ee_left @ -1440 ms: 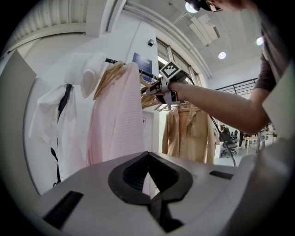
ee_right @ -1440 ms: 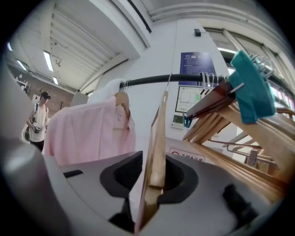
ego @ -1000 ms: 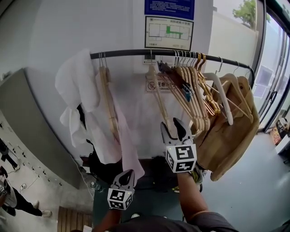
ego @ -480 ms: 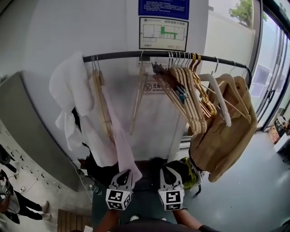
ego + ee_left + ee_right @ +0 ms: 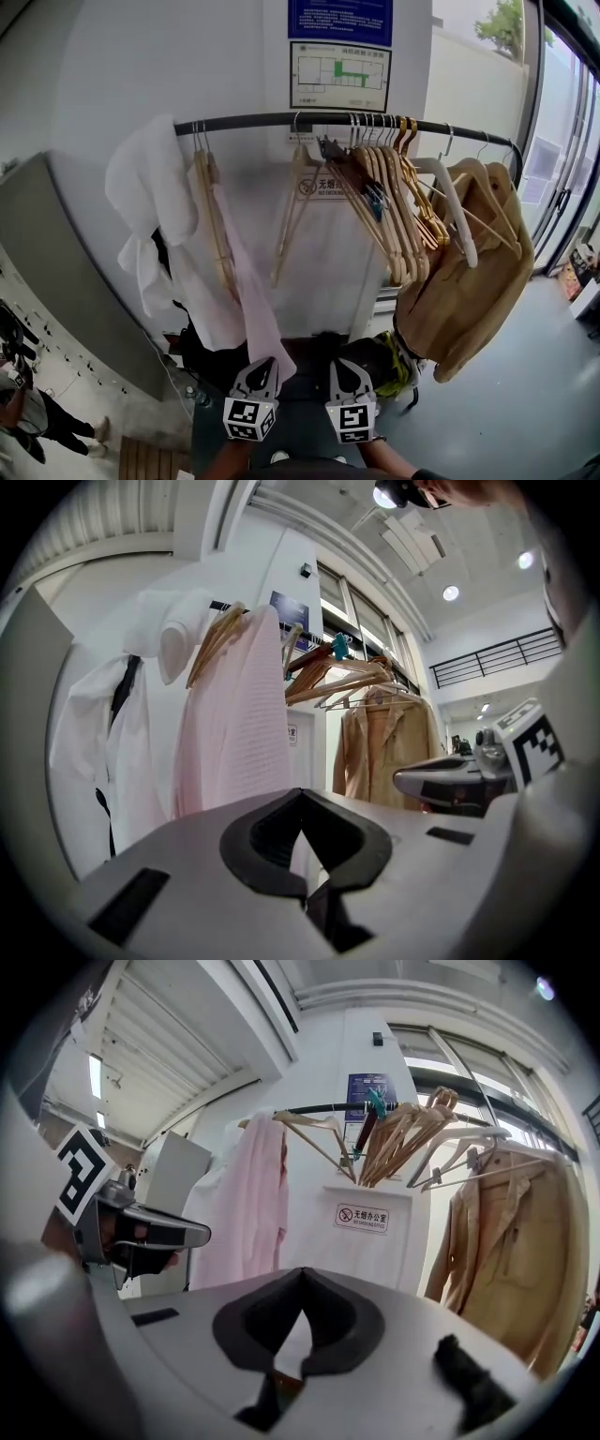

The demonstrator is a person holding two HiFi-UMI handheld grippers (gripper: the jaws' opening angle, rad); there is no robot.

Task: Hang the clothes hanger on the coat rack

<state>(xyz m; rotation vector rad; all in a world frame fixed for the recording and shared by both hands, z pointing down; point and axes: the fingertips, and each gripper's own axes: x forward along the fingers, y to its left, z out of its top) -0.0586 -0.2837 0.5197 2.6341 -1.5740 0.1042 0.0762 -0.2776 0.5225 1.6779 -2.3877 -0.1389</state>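
Note:
The light wooden hanger (image 5: 292,214) hangs by its hook on the black rail (image 5: 253,120), alone between the pink shirt (image 5: 246,298) and a bunch of wooden hangers (image 5: 389,202). It also shows in the right gripper view as the wooden hanger (image 5: 314,1132). Both grippers sit low, side by side, well below the rail. My left gripper (image 5: 262,365) is shut and holds nothing. Just to its right, my right gripper (image 5: 349,367) is also shut and empty, apart from the hanger. The shut jaws of my left gripper (image 5: 302,803) and my right gripper (image 5: 302,1281) fill the bottom of their own views.
A white garment (image 5: 150,202) hangs at the rail's left end and a tan coat (image 5: 473,281) at its right end. A white wall with a sign (image 5: 339,75) stands behind the rack. A grey cabinet (image 5: 56,272) is at the left and glass doors (image 5: 562,178) at the right.
My right gripper let go of the hanger's lower end, dropped down beside the left gripper, and closed its jaws. The hanger stays on the rail, swung slightly left. The left gripper kept still.

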